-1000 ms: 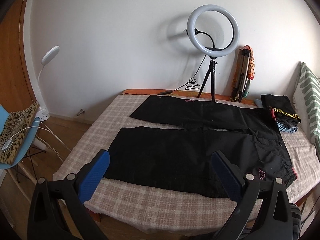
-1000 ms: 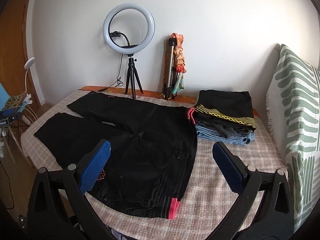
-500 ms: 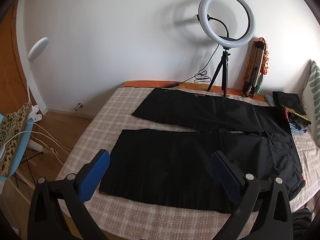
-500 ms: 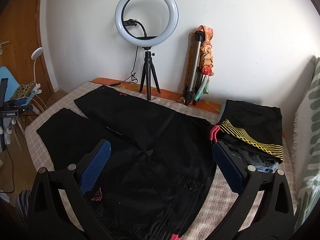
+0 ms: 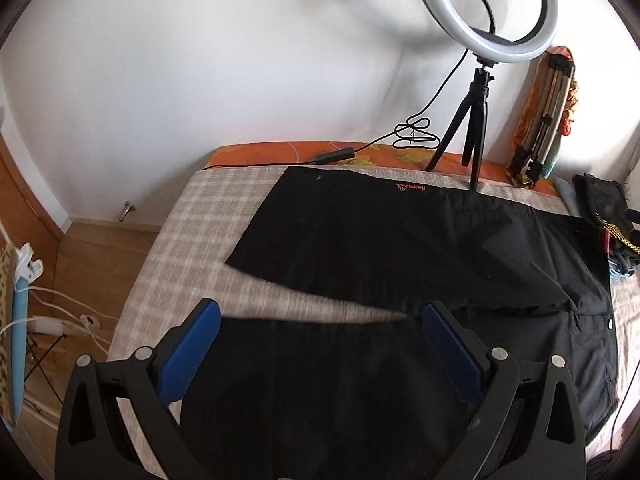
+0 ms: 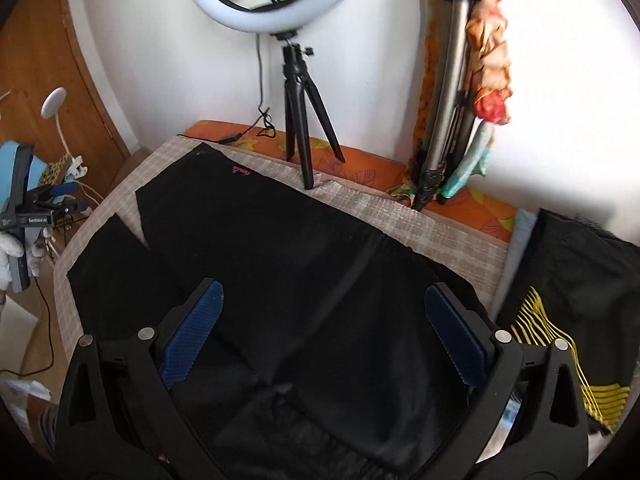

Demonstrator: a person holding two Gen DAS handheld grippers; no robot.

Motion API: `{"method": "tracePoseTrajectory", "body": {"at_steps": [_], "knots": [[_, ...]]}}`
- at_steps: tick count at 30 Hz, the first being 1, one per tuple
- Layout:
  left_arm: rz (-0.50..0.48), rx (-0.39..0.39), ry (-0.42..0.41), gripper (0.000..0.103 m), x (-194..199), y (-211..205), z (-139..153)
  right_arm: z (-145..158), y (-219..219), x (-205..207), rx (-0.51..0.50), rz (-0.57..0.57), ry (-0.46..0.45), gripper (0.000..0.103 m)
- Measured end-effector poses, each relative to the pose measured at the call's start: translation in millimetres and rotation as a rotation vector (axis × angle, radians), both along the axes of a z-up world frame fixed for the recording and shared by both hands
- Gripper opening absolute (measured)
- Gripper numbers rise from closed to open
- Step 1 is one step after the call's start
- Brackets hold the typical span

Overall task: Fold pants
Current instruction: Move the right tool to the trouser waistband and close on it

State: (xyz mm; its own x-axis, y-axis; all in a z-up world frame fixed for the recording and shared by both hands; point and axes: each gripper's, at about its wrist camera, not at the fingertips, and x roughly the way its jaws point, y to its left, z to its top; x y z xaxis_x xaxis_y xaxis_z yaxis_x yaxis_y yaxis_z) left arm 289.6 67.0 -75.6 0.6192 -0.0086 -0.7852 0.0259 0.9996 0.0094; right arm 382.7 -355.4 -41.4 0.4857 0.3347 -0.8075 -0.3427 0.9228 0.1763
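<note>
Both grippers have moved in over the bed since a second ago, so the pants fill more of each view and the floor at the near edge has dropped out of sight. The left gripper (image 5: 320, 354) hangs above the near leg with its blue pads spread wide and nothing between them. The right gripper (image 6: 322, 334) hangs above the upper part of the pants, near the waist, its jaws likewise spread wide and empty.

The pants (image 5: 420, 248) are black and lie flat on the bed (image 5: 192, 216), which has a checked cover. The waist points to the right edge and the two legs run toward the left edge, parted in a narrow V. The far leg carries a small pink logo (image 5: 410, 188) near its far hem line.

Along the far edge of the bed, against the wall, a ring light (image 5: 486, 4) stands on a black tripod (image 5: 474, 120) whose front foot touches the far leg's edge. Its cable (image 5: 412, 136) trails left along the orange strip. Right of it leans a folded tripod (image 6: 448, 96) with a flowered cloth on it. At the far right corner sits a stack of folded clothes (image 6: 576, 292), just beside the waist; whether it touches is unclear. In the right wrist view, a white-gloved hand (image 6: 8, 256) shows at the left, holding the left gripper.
</note>
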Motion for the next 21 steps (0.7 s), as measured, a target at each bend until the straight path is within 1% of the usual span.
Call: {"method": "tracePoseTrajectory", "body": {"at_steps": [1, 3, 7, 12, 15, 18, 19, 20, 21], "knots": [[0.0, -0.014, 0.013, 0.102, 11.6, -0.3, -3.2, -8.2, 1.5, 11.8, -0.002, 0.004, 0.013, 0.099], [0.008, -0.047, 0.038, 0.102, 34.5, 0.7, -11.0, -25.1, 5.7, 33.9, -0.021, 0.013, 0.039, 0.096], [0.021, -0.059, 0.072, 0.102, 71.4, -3.8, -26.8, -60.8, 15.3, 75.9, -0.061, 0.031, 0.099, 0.09], [0.027, -0.08, 0.117, 0.102, 114.7, -14.9, -47.7, -96.7, 24.6, 112.7, -0.137, 0.06, 0.122, 0.09], [0.031, -0.08, 0.136, 0.102, 139.1, -23.4, -60.0, -114.2, 20.5, 129.0, -0.128, 0.061, 0.167, 0.09], [0.035, -0.07, 0.148, 0.102, 157.4, -32.5, -69.5, -126.2, 18.5, 133.9, -0.127, 0.084, 0.195, 0.089], [0.035, -0.067, 0.154, 0.102, 164.3, -36.0, -72.8, -129.2, 18.7, 132.5, -0.129, 0.097, 0.202, 0.082], [0.038, -0.067, 0.155, 0.102, 169.1, -37.6, -74.8, -132.2, 19.2, 130.8, -0.126, 0.111, 0.217, 0.072], [0.045, -0.071, 0.158, 0.102, 176.2, -40.8, -77.8, -133.2, 19.9, 128.4, -0.134, 0.114, 0.215, 0.069]]}}
